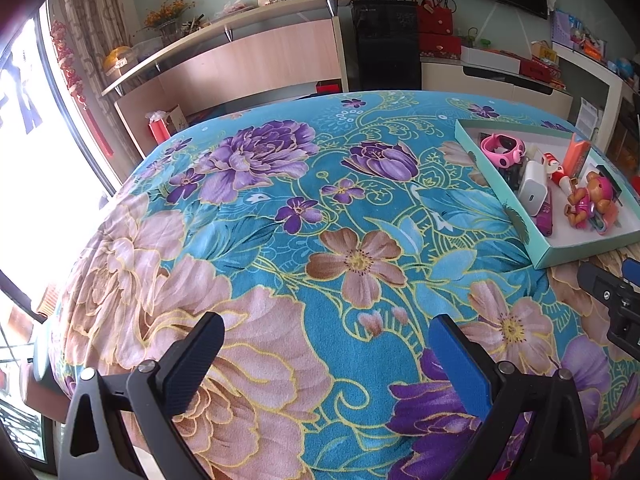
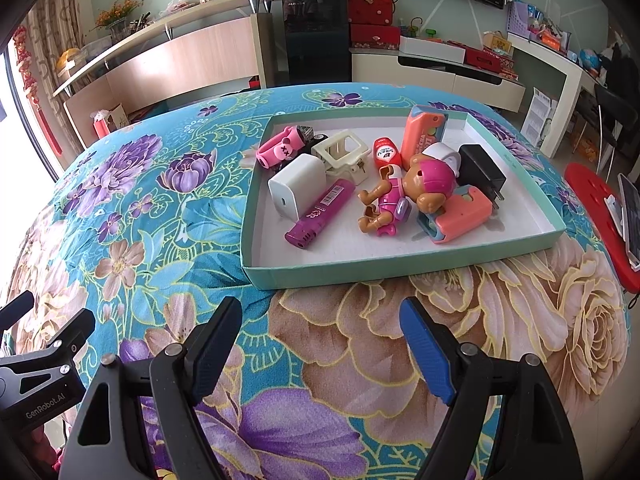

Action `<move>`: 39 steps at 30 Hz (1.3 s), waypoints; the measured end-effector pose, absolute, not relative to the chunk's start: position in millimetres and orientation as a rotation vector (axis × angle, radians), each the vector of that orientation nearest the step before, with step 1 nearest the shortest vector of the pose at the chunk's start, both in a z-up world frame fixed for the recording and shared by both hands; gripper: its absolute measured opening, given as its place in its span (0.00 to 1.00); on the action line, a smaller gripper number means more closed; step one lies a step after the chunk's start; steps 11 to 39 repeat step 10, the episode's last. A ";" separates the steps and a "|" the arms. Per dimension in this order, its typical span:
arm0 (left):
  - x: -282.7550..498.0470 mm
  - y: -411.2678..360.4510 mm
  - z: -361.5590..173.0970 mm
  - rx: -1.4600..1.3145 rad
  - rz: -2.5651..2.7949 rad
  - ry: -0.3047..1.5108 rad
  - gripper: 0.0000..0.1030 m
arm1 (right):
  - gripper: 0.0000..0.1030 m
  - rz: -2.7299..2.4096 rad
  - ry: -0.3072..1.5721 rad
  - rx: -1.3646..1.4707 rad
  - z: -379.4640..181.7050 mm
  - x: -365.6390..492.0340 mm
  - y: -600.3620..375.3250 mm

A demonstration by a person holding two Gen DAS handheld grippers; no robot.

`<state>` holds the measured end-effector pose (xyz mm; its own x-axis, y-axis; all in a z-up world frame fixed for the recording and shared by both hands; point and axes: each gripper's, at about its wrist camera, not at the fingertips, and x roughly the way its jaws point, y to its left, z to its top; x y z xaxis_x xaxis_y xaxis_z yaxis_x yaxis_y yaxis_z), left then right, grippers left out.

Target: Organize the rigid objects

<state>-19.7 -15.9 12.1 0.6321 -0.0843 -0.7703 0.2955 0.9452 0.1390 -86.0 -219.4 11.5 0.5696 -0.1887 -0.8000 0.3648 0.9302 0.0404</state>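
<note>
Shallow tray [image 2: 400, 270] sits at 12 o'clock of the right gripper [image 2: 320, 344], holding a jumble: white charger [image 2: 298, 186], purple lighter [image 2: 320, 214], toy figure [image 2: 404, 196], black adapter [image 2: 482, 172], all touching or overlapping. No loose items on the floral cloth [image 2: 360, 360]. Left gripper [image 1: 324, 356]: tray at 2 o'clock. Both grippers gape wide, holding nothing. Scene fits either gathering done or sorting pending; cannot settle which.
</note>
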 end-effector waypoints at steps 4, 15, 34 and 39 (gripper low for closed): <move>-19.9 -16.1 12.6 0.264 -0.221 0.857 1.00 | 0.79 -0.326 0.911 0.208 11.2 -85.9 -219.1; -20.8 -16.9 12.6 0.269 -0.223 0.853 1.00 | 0.79 -0.324 0.914 0.206 10.6 -85.7 -217.8; -20.8 -16.9 12.6 0.269 -0.223 0.853 1.00 | 0.79 -0.324 0.914 0.206 10.6 -85.7 -217.8; -20.8 -16.9 12.6 0.269 -0.223 0.853 1.00 | 0.79 -0.324 0.914 0.206 10.6 -85.7 -217.8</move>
